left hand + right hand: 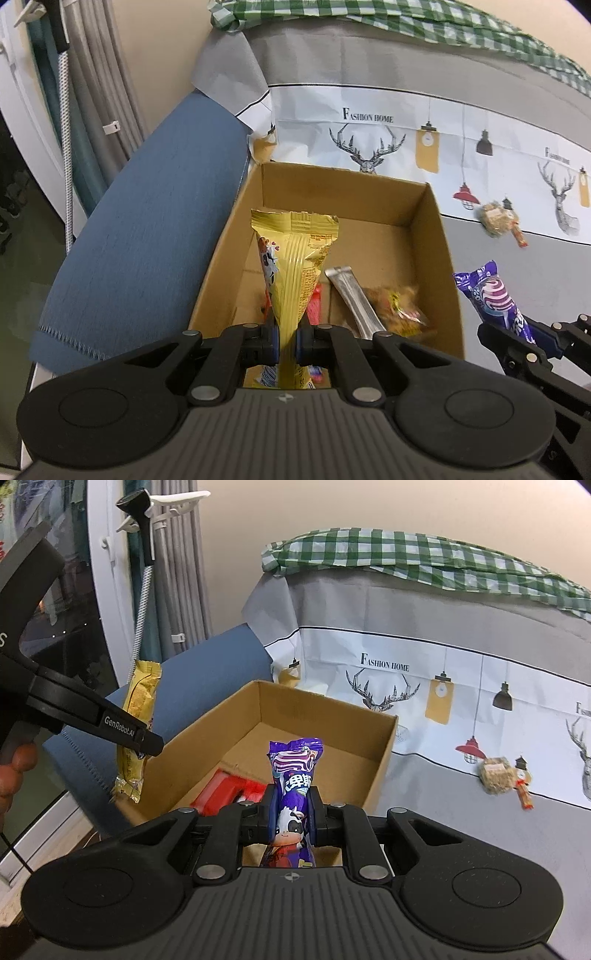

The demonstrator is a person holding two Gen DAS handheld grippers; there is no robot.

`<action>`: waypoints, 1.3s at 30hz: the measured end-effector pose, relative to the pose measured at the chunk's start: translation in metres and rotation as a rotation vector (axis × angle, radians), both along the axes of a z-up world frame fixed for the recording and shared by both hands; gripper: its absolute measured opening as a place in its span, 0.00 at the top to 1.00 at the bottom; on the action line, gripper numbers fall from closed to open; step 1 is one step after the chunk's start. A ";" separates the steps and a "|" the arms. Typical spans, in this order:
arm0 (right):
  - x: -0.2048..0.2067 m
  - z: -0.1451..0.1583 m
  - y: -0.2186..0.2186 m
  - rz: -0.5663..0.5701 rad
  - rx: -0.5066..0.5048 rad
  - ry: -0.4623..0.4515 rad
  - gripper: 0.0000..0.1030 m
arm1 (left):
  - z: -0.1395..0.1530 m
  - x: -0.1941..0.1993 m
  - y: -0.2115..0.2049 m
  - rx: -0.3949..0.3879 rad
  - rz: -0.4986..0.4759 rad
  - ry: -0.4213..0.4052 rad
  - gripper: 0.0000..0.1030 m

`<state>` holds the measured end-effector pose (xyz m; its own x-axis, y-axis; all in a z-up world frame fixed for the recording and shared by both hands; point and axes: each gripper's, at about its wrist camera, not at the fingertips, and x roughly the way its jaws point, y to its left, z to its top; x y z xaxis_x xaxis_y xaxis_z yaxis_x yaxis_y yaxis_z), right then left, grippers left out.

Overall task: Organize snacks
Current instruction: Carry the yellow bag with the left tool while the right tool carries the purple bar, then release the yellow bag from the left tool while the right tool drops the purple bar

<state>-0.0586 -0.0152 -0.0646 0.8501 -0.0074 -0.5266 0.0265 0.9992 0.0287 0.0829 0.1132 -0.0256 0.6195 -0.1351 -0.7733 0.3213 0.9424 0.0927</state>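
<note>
On my left a blue cushion point(147, 229) runs alongside the cardboard box point(439, 258), which sits on a grey cloth printed with deer heads and lamps point(369, 147). My left gripper point(286, 341) is clamped tight on a yellow snack packet point(295, 258), pinching it thin near its lower part so the crimped top stands up over the open box. Inside the box, past that packet, lie a red wrapper point(314, 310), a silver stick pack point(354, 302) and a small clear bag of brown snacks point(399, 310). Further right, my right gripper point(290, 821) is closed on a purple candy packet point(293, 775) with a cartoon cow on it, held upright just at the near rim of the box. Farthest right, out on the cloth and well apart from the box, rest a pale crumbly snack in clear wrap point(495, 775) and, just beside it, a small orange sweet point(524, 797).
</note>
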 end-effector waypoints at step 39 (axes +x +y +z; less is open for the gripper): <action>0.077 -0.050 -0.028 -0.091 0.026 0.083 0.07 | -0.070 0.034 0.003 0.101 0.064 0.086 0.00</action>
